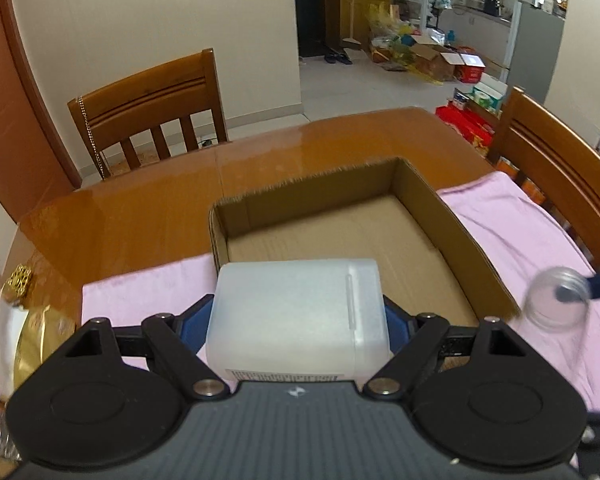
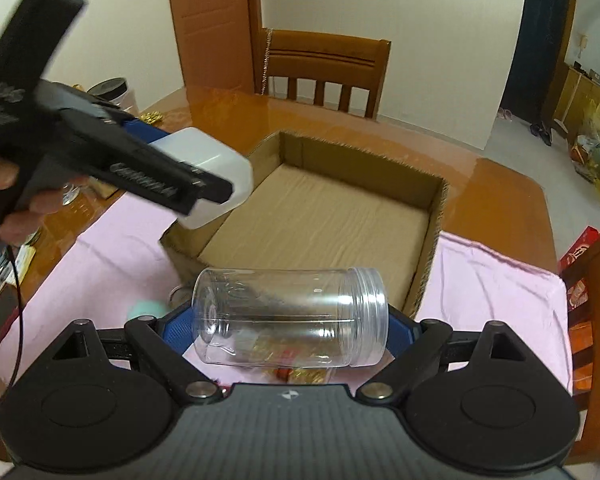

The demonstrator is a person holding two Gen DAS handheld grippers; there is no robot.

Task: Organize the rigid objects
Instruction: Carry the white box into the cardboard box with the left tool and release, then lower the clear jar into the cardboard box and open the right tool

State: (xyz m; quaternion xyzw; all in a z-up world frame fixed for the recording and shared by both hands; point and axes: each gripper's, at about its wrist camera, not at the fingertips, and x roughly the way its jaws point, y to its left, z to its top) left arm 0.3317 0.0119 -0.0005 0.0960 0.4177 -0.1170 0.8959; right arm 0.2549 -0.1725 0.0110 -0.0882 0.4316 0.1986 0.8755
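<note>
- Two loads were in the air at once: left gripper [image 1: 298, 312] pinched a frosted white plastic rectangular container [image 1: 300, 312] across its sides, right gripper [image 2: 290, 320] pinched a clear plastic cylindrical jar [image 2: 290, 316] end to end, base on one pad, threaded lidless mouth on the other.
- Both hung near the front edge of the open brown cardboard box [image 2: 435, 216], which looked empty, on a pink cloth [image 2: 495, 292] over the wooden bench [image 1: 140, 200].
- Risk 1: jar was gripped along its axis on smooth hard ends; any tilt or jolt could let it pivot or squirt out onto the cloth.
- Risk 2: the container hung over the box's front-left corner; a low approach could clip the wall and shove the light box across the cloth.
- Risk 3: both grippers were converging on the same box; they could collide if they went in together.
- Risk 4: released on its side, the jar would probably roll on the flat floor.
- Small items showed through the jar, too unclear to name.
</note>
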